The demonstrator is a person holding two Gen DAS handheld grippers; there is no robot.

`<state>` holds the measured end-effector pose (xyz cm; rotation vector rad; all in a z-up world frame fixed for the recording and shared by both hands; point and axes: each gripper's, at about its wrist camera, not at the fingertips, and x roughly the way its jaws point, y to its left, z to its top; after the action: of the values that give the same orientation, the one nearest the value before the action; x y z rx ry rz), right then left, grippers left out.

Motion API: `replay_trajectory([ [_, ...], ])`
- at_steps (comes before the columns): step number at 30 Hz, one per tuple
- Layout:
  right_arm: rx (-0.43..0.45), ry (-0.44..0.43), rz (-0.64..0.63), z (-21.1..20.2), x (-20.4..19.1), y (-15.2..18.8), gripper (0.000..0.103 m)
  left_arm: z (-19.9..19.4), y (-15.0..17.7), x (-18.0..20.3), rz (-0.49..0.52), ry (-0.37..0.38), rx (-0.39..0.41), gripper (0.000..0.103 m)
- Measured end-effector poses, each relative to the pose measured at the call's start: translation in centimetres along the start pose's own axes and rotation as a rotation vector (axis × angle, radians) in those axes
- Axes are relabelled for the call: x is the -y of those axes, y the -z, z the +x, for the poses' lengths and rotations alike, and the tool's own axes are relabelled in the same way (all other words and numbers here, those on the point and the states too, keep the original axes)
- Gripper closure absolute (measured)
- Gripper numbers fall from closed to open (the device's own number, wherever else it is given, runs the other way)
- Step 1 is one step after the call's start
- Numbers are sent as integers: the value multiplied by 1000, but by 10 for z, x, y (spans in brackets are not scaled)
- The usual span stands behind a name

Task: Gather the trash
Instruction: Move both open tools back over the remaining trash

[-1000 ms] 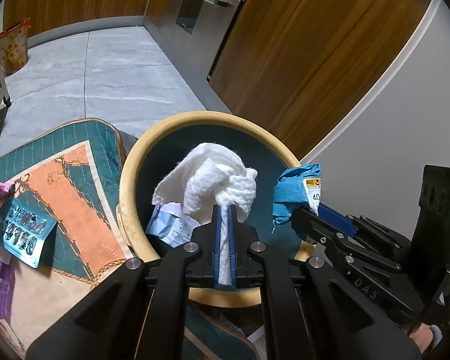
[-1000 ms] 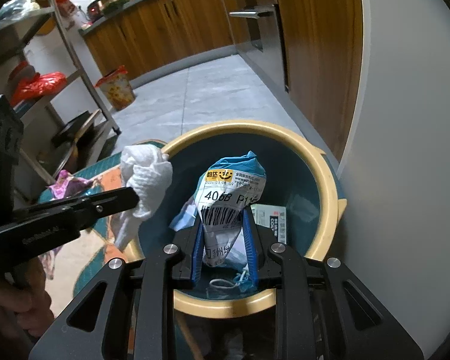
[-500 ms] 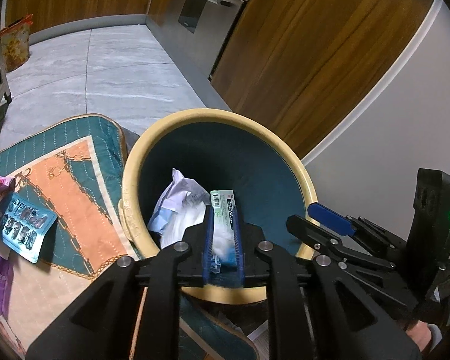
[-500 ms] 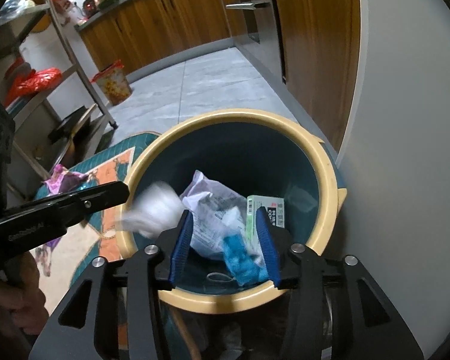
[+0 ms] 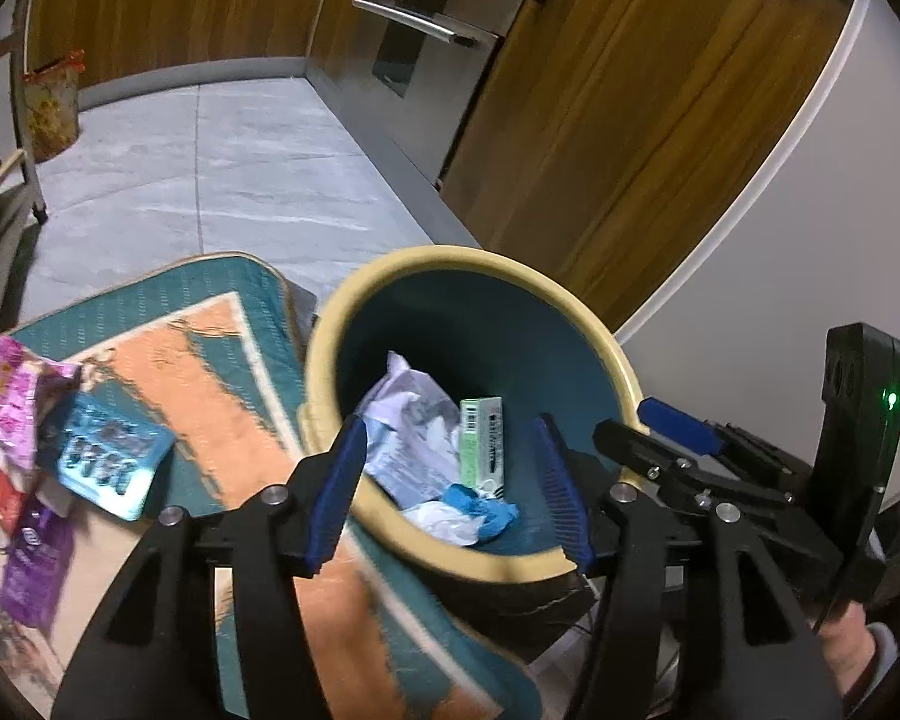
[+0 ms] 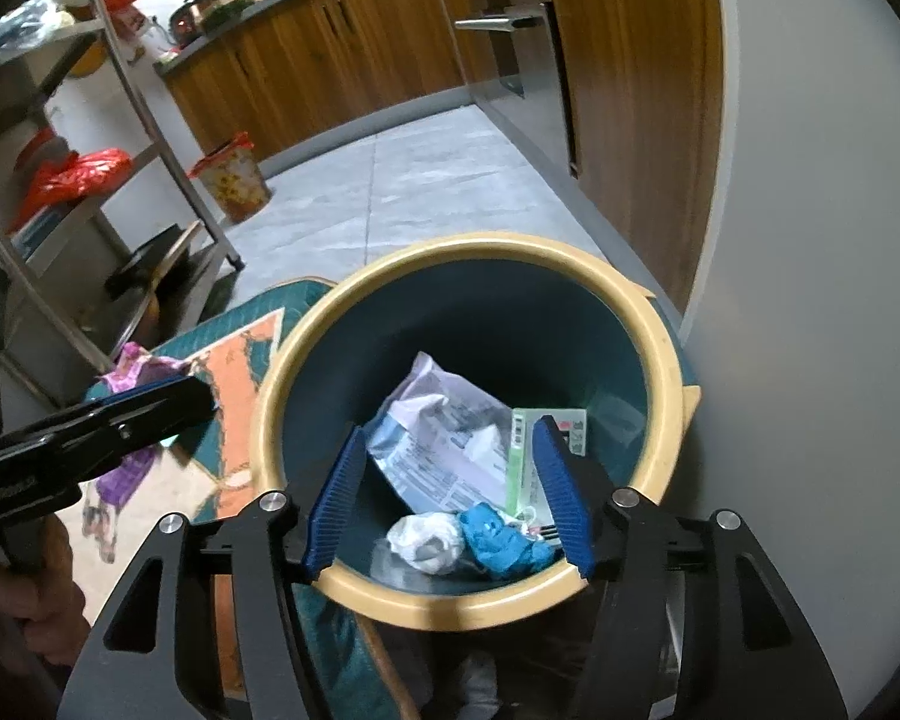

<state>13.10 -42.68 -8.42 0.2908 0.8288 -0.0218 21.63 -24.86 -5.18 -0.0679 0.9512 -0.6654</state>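
Observation:
A round bin with a yellow rim [image 5: 480, 558] [image 6: 282, 372] and dark teal inside stands beside a patterned mat. In it lie a white paper wad [image 6: 423, 540], a crumpled blue packet [image 6: 501, 543], a grey mailer bag [image 6: 438, 438] and a green box [image 5: 481, 441]. My left gripper [image 5: 450, 480] hovers over the bin's near left rim, its jaws opening with nothing between them. My right gripper [image 6: 447, 492] hangs over the bin's near edge, jaws also opening and empty. The right gripper [image 5: 678, 426] shows at the right of the left wrist view.
On the mat [image 5: 210, 396] lie a blue blister pack [image 5: 111, 456], a pink wrapper [image 5: 12, 402] and a purple packet [image 5: 33, 564]. A metal shelf rack [image 6: 90, 192] stands left, wooden cabinets [image 5: 630, 120] behind, a white wall [image 6: 810, 300] to the right.
Both grippers opened: the white paper wad left my left gripper and the blue packet left my right; both now lie in the bin. My left gripper drew back toward the mat.

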Motion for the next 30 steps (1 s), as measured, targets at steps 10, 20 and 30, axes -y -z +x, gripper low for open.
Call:
replay_trajectory([
  [10,16,-9,-40,-3,-24,-2,33,-43,12,-39,-8,-57,50,38],
  [20,18,-62,-117,0,-76,-6,30,-89,28,-96,-77,-129,103,37],
  [30,-8,-107,-193,8,-124,-2,29,-113,52,-155,-147,-247,105,37],
])
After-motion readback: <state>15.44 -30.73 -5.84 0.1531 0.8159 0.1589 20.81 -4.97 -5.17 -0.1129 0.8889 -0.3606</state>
